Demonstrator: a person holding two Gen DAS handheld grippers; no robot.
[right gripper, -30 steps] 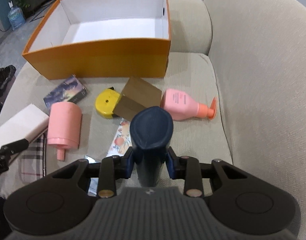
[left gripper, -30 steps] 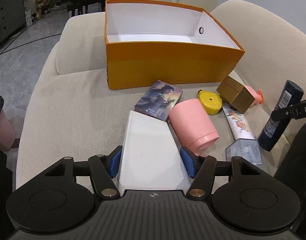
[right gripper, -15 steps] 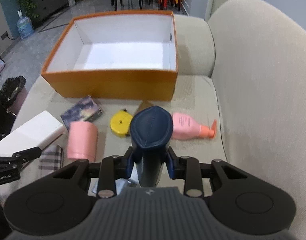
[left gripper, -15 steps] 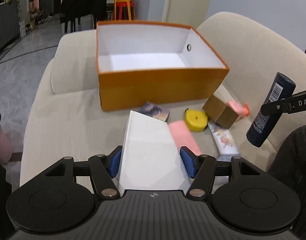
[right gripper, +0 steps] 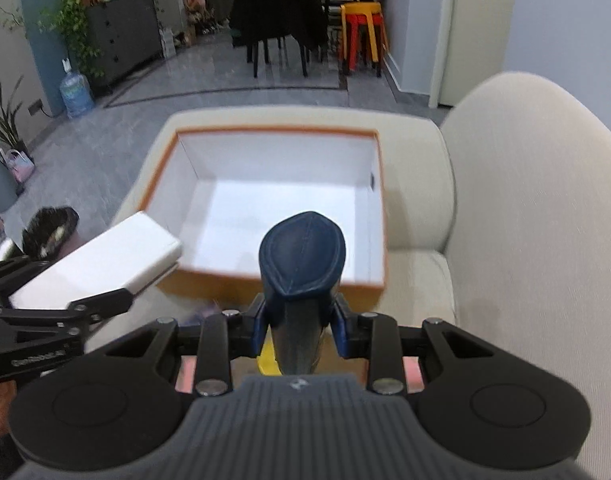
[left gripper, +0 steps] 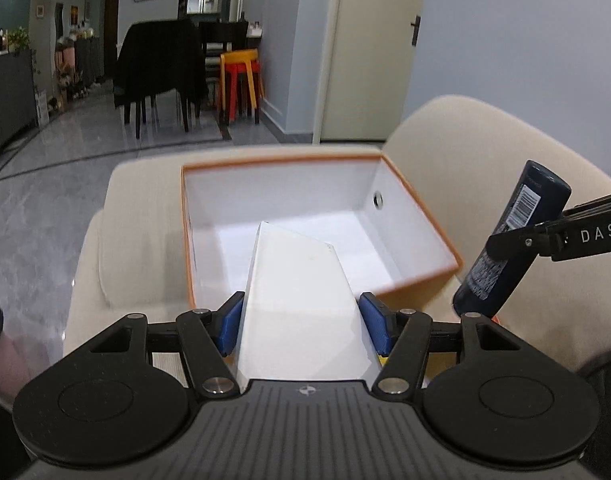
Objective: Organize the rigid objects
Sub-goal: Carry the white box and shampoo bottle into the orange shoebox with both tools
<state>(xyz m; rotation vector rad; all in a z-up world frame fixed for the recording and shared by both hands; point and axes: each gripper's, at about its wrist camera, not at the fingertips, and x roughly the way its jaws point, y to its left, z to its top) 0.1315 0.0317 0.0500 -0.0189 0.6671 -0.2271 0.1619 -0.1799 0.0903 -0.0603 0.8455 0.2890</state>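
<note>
My left gripper [left gripper: 301, 326] is shut on a flat white box [left gripper: 297, 300], held in the air with its far end over the near wall of the open orange box [left gripper: 421, 280]. That white box [right gripper: 93, 260] also shows at the left of the right wrist view. My right gripper [right gripper: 299, 330] is shut on a dark blue bottle [right gripper: 303, 256], raised in front of the orange box [right gripper: 273, 284]. From the left wrist view the bottle [left gripper: 509, 240] hangs tilted to the right of the orange box, whose white inside holds nothing.
The orange box rests on a beige sofa [right gripper: 537, 208] with a tall backrest on the right. A yellow object [right gripper: 267, 360] lies under the right gripper. Grey floor, dark chairs and stacked stools [left gripper: 239, 80] lie beyond the sofa.
Both grippers have risen and moved toward the orange box, carrying the white box and the bottle. The small items on the seat have dropped out of sight beneath them.
</note>
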